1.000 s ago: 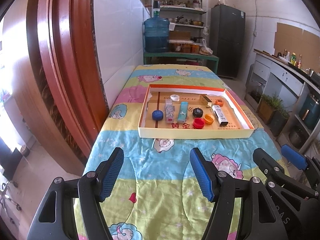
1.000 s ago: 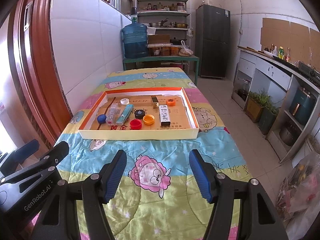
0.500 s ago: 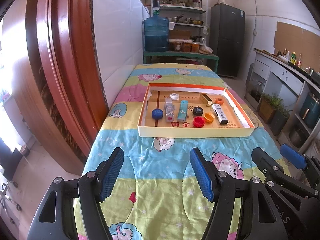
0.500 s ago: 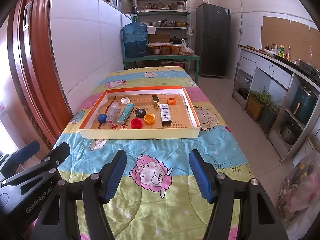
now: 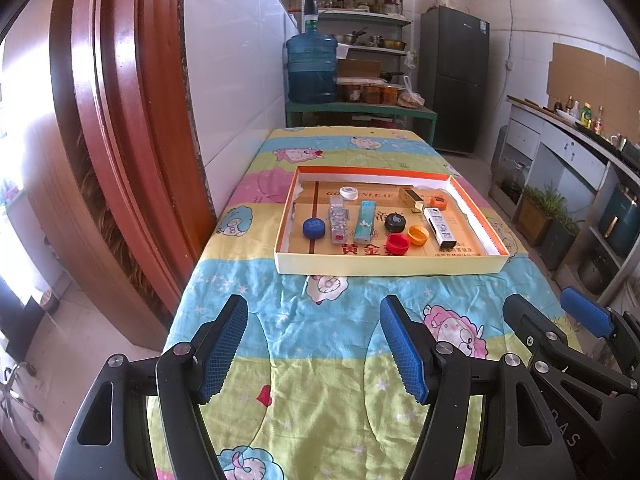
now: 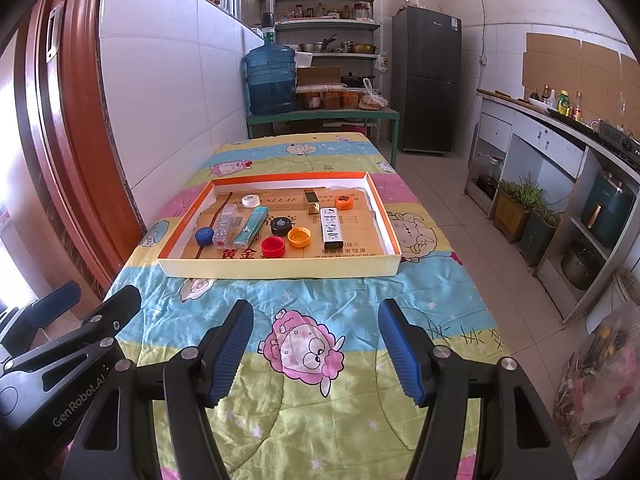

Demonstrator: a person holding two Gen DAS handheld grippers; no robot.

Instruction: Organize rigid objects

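A shallow cardboard tray [image 5: 384, 266] [image 6: 280, 268] sits mid-table on a cartoon quilt. It holds a blue cap [image 5: 313, 227] [image 6: 204, 235], a clear box [image 5: 338, 219], a teal lighter [image 5: 364, 220] [image 6: 250, 225], a white cap [image 5: 349, 193], a black cap [image 5: 395, 221], a red cap [image 5: 397, 243] [image 6: 273, 247], an orange cap [image 5: 418, 235] [image 6: 299, 237], a white-and-black lighter [image 5: 439, 228] [image 6: 331, 227], a gold box [image 5: 410, 199] and an orange lid [image 5: 438, 201]. My left gripper [image 5: 314, 344] and right gripper [image 6: 316, 346] are open and empty, near the table's front edge, well short of the tray.
A red wooden door frame [image 5: 120, 140] and white tiled wall run along the left. A blue water jug [image 5: 312, 68], shelves and a dark fridge [image 6: 426, 80] stand behind the table. A counter [image 6: 560, 140] and potted plants [image 6: 516, 204] line the right.
Both grippers stay open. The views have shifted only slightly; the tray and its objects have not moved.
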